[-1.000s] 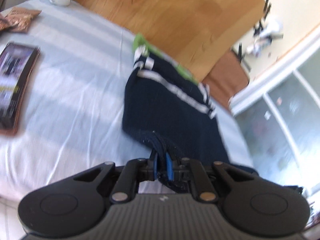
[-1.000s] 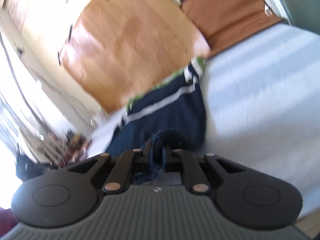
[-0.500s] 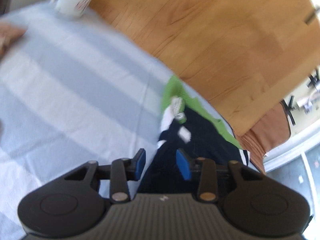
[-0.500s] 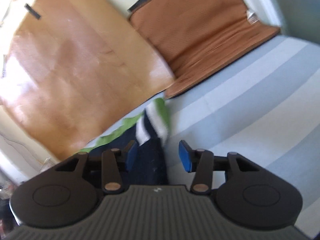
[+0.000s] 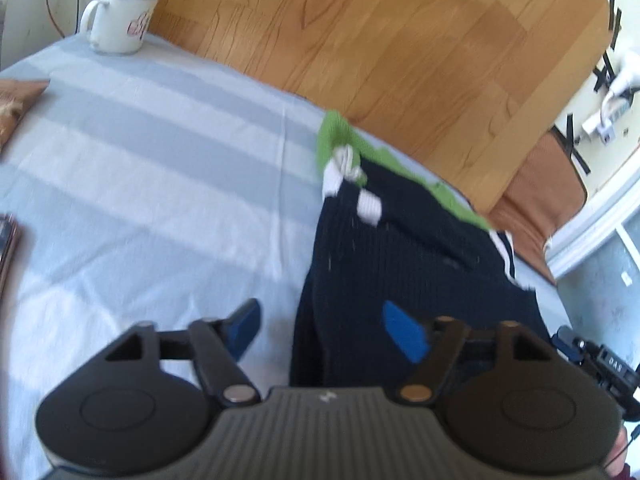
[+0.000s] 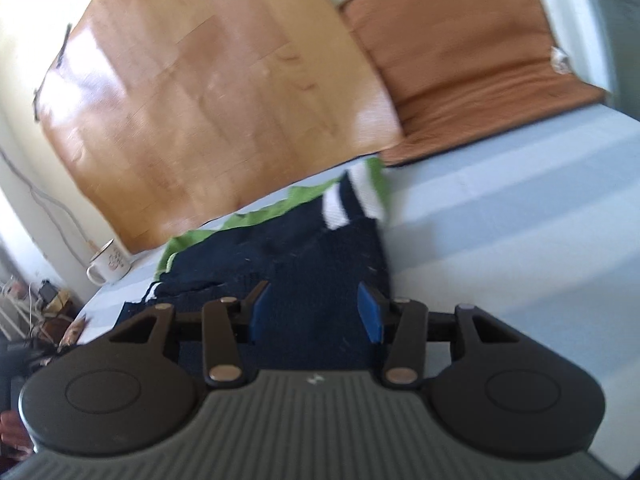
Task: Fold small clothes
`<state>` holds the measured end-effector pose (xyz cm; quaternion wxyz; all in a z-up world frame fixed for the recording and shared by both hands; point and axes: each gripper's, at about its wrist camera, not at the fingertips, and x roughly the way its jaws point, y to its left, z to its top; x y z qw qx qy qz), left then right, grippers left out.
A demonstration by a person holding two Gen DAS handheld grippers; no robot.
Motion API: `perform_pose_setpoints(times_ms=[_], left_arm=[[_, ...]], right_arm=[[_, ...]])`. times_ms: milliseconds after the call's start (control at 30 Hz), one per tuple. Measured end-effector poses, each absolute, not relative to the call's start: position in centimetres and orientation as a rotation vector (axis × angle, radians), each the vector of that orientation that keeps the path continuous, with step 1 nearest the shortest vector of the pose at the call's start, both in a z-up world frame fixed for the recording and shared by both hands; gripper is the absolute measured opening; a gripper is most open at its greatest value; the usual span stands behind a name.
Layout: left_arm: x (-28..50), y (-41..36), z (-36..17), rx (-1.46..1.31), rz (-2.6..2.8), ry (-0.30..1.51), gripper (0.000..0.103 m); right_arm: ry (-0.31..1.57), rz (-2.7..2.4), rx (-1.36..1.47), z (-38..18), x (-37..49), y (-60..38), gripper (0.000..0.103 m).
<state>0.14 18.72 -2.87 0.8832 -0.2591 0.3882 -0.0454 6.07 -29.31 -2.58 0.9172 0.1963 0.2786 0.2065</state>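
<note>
Striped bedding (image 5: 140, 168) fills both views, a mug (image 5: 118, 20) at upper left. Dark shorts (image 5: 408, 256) lie folded ahead of both claws, long axis running up-frame. Left gripper (image 5: 332, 332), jaws just opening, stands spread over their left edge; right gripper (image 6: 316, 312), spread, sits centred over them, pinching nothing.

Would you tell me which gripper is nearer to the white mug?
Left. The left gripper sits across the striped cloth from the white mug; the right gripper sees it smaller, beyond the navy garment.
</note>
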Motion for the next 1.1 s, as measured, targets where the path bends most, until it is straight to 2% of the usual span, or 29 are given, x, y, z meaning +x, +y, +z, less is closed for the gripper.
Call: perform_pose_setpoints(times_ms=[133,333,533,567,633,667,700,800,967,1100], left_arm=[[-2.4,18.9,-2.9,-0.557,-0.163,0.842,0.079],[-3.3,19.6,-4.9,-0.767,-0.215,0.895,0.086],[-0.7,18.7,-5.3,-0.854,-0.167,0.862,0.088],[-0.4,18.4,-5.3,-0.851,-0.148,0.861,0.084],[0.1,18.1,-5.2,-0.832,-0.091,0.858,0.060],[0.3,18.1,-5.2,-0.814,-0.052,0.867,0.033],[0.5,18.2,-5.4,-0.803,-0.021,0.888,0.019],[0.4,19.1,-5.5,-0.848,-0.042,0.908,0.013],[-1.8,19.4,-2.7,-0.763,-0.086,0.867,0.012],[-3.0,19.0,-2.9,-0.685,-0.094,0.918,0.012]], right_arm=[[0.605,0.383,0.487,-3.2,3.1,-32.1,0.062],[0.748,0.393,0.818,-6.1,0.7,-36.4,0.065],[0.792,0.436,0.807,-5.8,3.3,-33.4,0.064],[0.779,0.428,0.782,-5.6,3.7,-32.6,0.065],[0.762,0.412,0.761,-5.5,4.6,-32.1,0.059],[0.764,0.399,0.765,-5.6,5.0,-31.9,0.039],[0.783,0.386,0.764,-5.9,5.3,-32.0,0.027],[0.779,0.383,0.762,-6.1,4.8,-32.8,0.022],[0.713,0.423,0.675,-3.0,1.5,-33.6,0.019],[0.767,0.389,0.663,-4.4,-0.4,-34.0,0.019]])
